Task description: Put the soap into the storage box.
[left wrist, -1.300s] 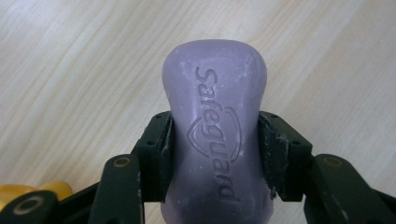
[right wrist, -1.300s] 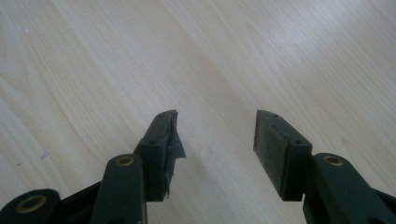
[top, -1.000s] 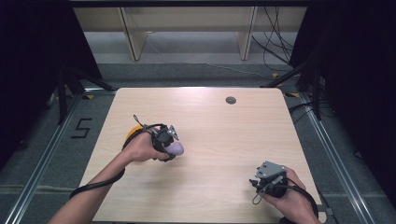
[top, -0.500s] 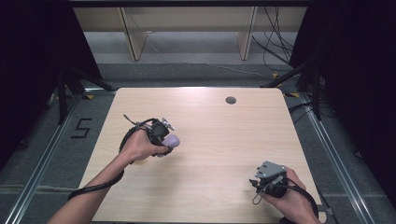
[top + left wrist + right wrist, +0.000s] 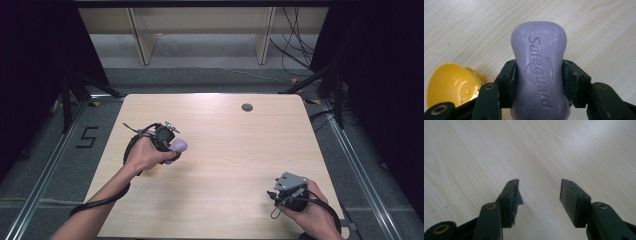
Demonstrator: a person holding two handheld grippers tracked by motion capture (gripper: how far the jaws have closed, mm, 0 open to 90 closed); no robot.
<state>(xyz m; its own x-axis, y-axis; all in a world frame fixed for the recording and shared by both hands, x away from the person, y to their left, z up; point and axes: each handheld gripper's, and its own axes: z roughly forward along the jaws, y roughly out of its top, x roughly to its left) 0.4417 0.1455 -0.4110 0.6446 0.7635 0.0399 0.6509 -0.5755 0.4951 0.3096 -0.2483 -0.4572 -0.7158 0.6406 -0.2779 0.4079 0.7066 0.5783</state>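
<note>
Left claw point(image 5: 539, 75) pinched the soap point(image 5: 539, 67) at its waist, lifted off the worktop point(image 5: 225, 150).

Both pads point(image 5: 510, 80) pressed squarely on the narrowed middle of the purple bar, its embossed face up and its far end projecting well past the tips. In the high view the soap point(image 5: 178, 146) was held at the left-centre of the worktop, apparently clear of the surface. A yellow dish point(image 5: 451, 85) lay just beside the claw, lower left in the left gripper view. Right claw point(image 5: 539, 200) stood spread and empty over bare wood at the near right. Judgement: soap is slick; grip pressure should stay even, the bar level, and any set-down slow, releasing only once it rests.
</note>
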